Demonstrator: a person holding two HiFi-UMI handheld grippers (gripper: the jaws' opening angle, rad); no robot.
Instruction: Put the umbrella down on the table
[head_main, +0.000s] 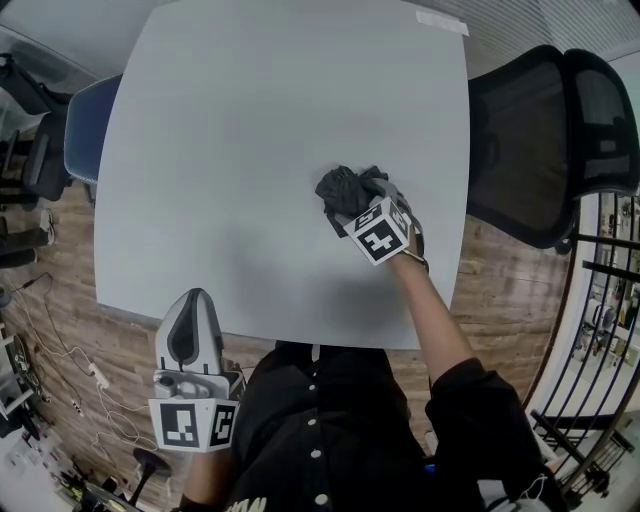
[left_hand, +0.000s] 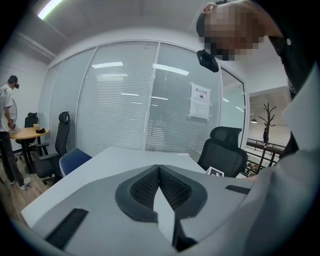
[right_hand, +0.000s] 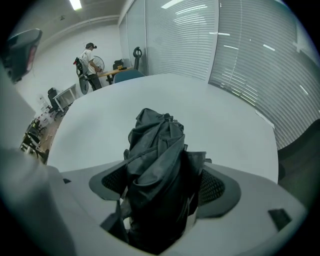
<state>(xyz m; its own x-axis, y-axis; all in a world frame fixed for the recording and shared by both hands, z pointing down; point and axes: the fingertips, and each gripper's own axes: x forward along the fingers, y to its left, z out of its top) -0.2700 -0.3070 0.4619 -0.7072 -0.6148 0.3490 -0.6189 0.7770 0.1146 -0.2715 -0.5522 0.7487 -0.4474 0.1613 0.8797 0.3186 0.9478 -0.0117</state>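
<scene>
Nearest, the left gripper (left_hand: 159, 172) hangs at the table (head_main: 250, 120) edge, jaws pressed together. The right gripper (right_hand: 162, 187) stands spread around the folded umbrella (right_hand: 155, 150), which apparently rests mid-table already; only withdrawing remains.

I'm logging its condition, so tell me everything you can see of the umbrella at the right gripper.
The umbrella is a folded compact one, black, its thin fabric bunched in loose crumpled folds. Handle and ribs are hidden. It sits between the wide-apart jaws of the right gripper, fabric filling the gap, and points away from it. It is over the grey table, right of centre; whether its far end rests there cannot be told.
</scene>
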